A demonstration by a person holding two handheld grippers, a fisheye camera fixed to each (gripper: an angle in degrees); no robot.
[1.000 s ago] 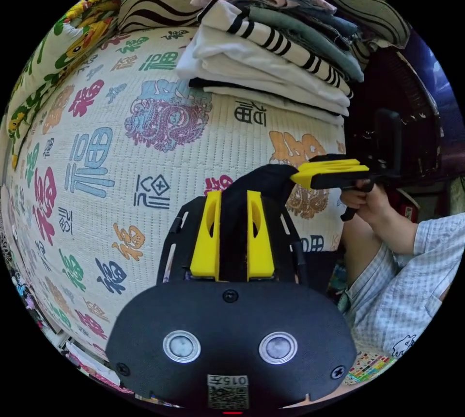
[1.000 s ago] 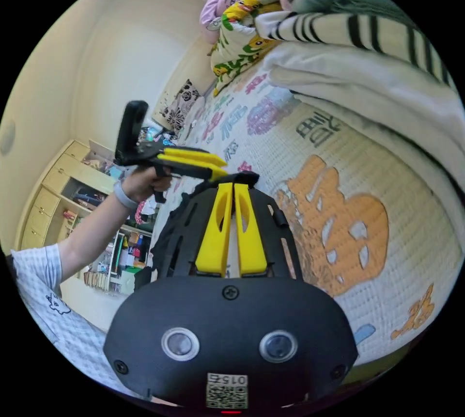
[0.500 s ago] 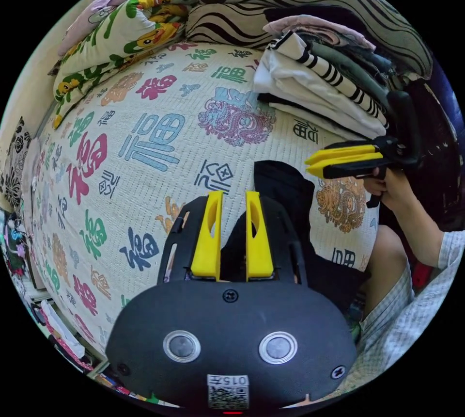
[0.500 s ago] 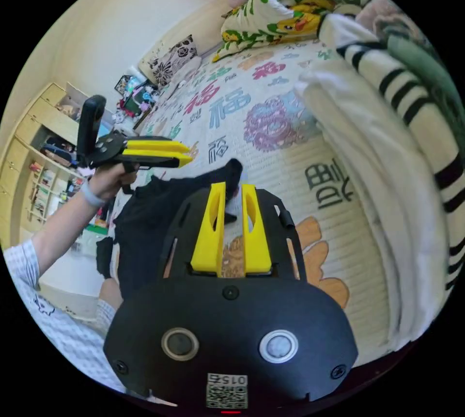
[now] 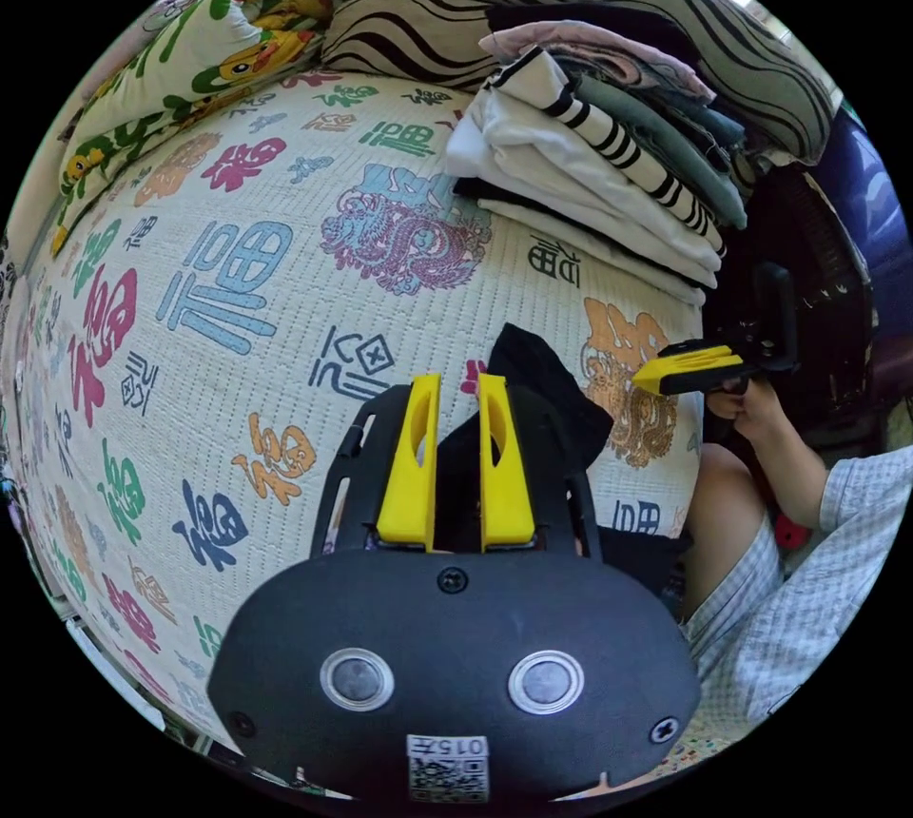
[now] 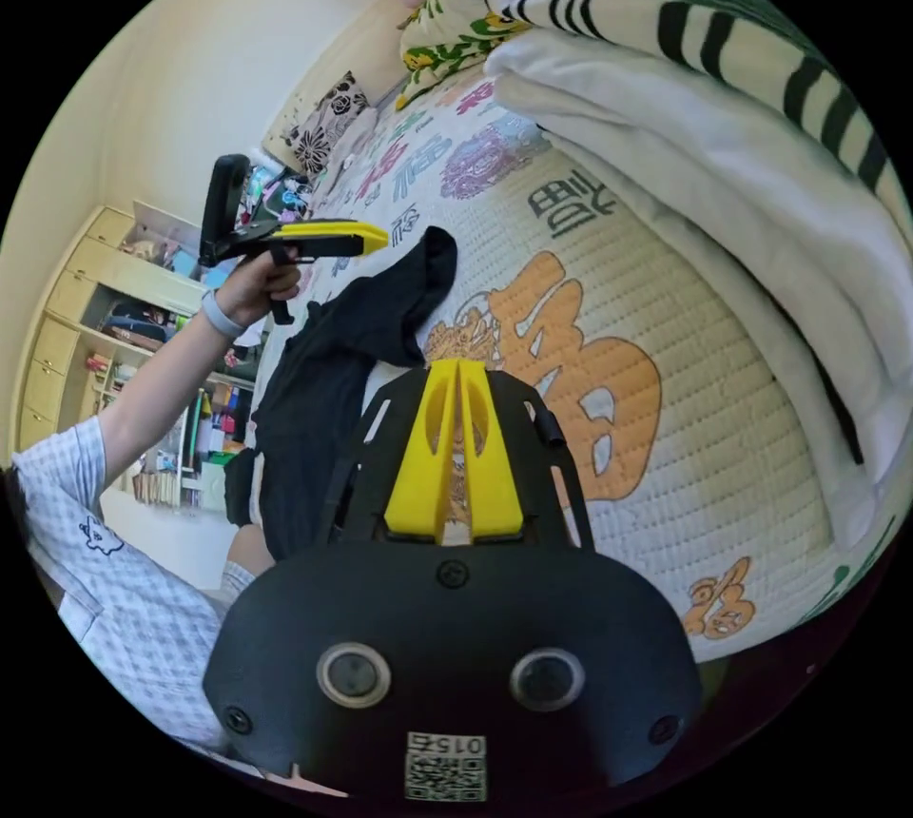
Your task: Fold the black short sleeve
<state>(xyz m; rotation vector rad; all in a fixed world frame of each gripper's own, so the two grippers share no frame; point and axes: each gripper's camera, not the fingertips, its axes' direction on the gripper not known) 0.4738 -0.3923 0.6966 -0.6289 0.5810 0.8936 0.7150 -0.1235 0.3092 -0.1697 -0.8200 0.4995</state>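
Black shirt [image 6: 323,371]: draped over bed [image 5: 238,304] edge, released. Left gripper [image 5: 455,380] spread (empty); right gripper [image 6: 458,368] pressed together, empty.

A patterned bed [image 5: 238,285] carries the black short sleeve [image 6: 323,371] and folded clothes [image 5: 590,162]

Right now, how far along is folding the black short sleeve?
Barely begun. The black short sleeve lies bunched over the edge of the printed bed mat, unfolded. The left gripper is open, the right gripper shut and empty. Spreading and all folds remain.
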